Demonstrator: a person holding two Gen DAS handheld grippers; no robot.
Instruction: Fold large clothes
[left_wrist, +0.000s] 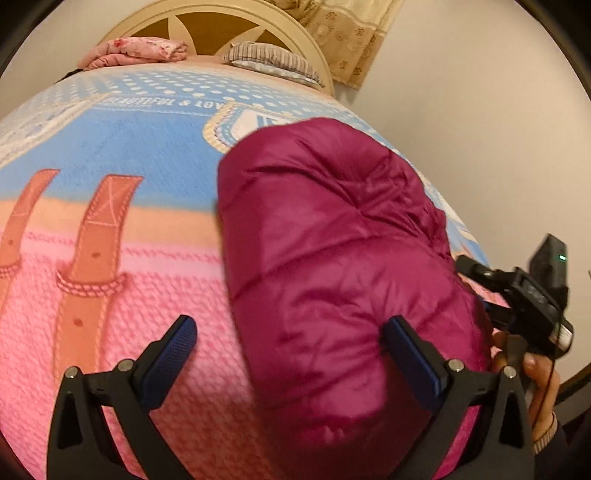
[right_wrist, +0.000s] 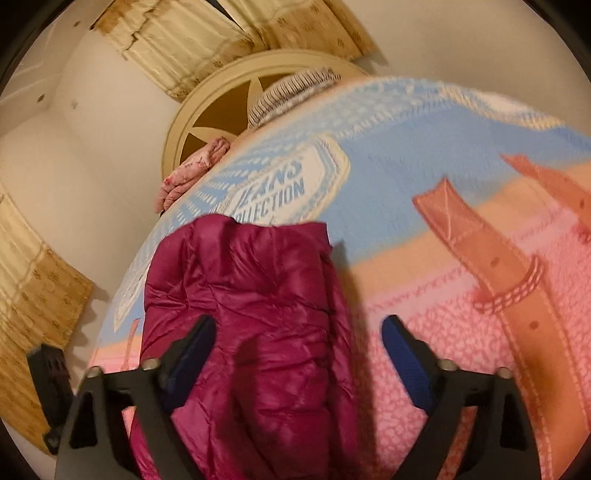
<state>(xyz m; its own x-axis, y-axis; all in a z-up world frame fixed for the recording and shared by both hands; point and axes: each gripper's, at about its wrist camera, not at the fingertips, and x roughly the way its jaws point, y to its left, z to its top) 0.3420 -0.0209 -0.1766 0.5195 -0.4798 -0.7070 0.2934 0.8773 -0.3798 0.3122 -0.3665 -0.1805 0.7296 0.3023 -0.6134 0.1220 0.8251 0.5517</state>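
Note:
A magenta quilted puffer jacket (left_wrist: 332, 251) lies folded into a long bundle on a bed covered by a pink and blue blanket (left_wrist: 110, 288). My left gripper (left_wrist: 288, 347) is open and empty, hovering over the jacket's near end, its right finger above the fabric. In the right wrist view the same jacket (right_wrist: 251, 302) lies lengthwise; my right gripper (right_wrist: 299, 350) is open and empty over its near part. The right gripper also shows in the left wrist view (left_wrist: 532, 291), at the jacket's right side, held by a hand.
A folded pink floral cloth (left_wrist: 136, 53) and a striped pillow (left_wrist: 269, 61) lie by the cream headboard (left_wrist: 207, 22). The wall runs close along the bed's right side. Curtains (right_wrist: 40, 295) hang beside the bed.

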